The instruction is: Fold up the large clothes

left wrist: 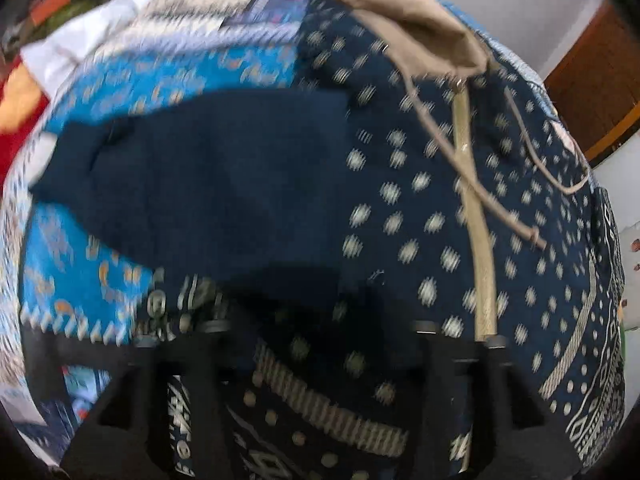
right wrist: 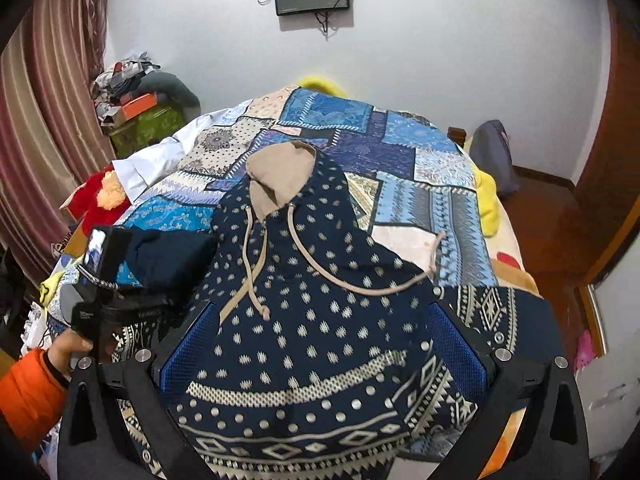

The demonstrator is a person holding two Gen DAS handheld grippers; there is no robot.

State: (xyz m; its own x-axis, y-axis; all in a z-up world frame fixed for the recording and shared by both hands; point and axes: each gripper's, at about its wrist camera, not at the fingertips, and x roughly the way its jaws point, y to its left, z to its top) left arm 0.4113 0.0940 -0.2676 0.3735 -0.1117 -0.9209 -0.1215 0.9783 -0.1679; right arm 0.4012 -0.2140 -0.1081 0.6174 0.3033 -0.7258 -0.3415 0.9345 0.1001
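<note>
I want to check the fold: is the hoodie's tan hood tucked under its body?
No, the tan hood lies flat above the navy patterned hoodie, fully exposed on the patchwork quilt.

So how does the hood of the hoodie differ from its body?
The hood is plain beige, while the body is navy with pale dots and patterned bands. The hood is small and lies at the far end; the body spreads wide towards the camera. Both lie flat on the patchwork quilt.

No readable text, white print on the left hand-held gripper (right wrist: 105,309) too small to read
</note>
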